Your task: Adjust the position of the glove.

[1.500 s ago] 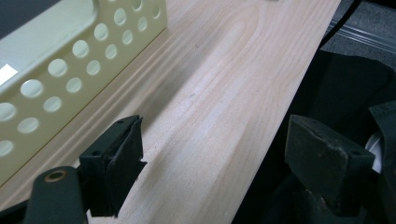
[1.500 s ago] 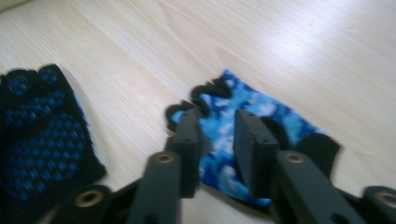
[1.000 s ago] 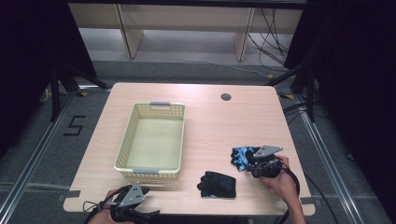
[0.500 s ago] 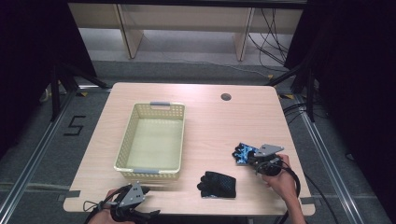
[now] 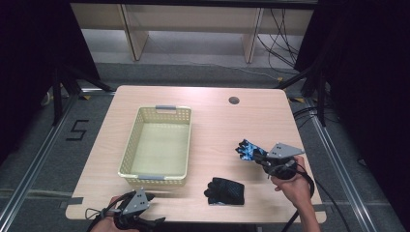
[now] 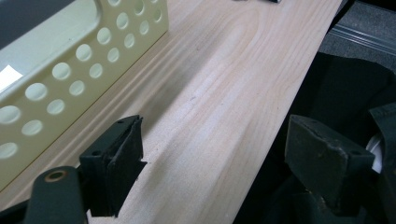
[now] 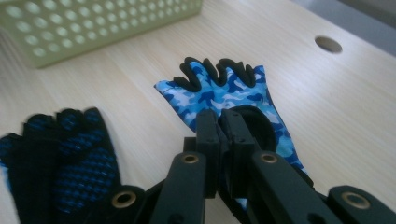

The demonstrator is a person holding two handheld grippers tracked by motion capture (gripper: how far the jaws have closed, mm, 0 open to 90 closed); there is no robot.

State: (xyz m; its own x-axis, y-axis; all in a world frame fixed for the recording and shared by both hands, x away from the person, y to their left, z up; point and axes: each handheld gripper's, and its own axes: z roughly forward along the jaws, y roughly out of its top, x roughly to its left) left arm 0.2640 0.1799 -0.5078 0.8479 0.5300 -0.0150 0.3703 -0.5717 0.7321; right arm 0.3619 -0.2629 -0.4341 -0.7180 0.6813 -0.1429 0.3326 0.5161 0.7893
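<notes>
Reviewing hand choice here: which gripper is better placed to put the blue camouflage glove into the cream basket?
Right. The right gripper is shut on the blue camouflage fabric glove, while the left gripper sits open at the table's near edge beside the cream perforated plastic basket.

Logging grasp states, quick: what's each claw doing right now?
Left claw: open, holding nothing, over the table edge.
Right claw: closed on the blue camo glove.
</notes>
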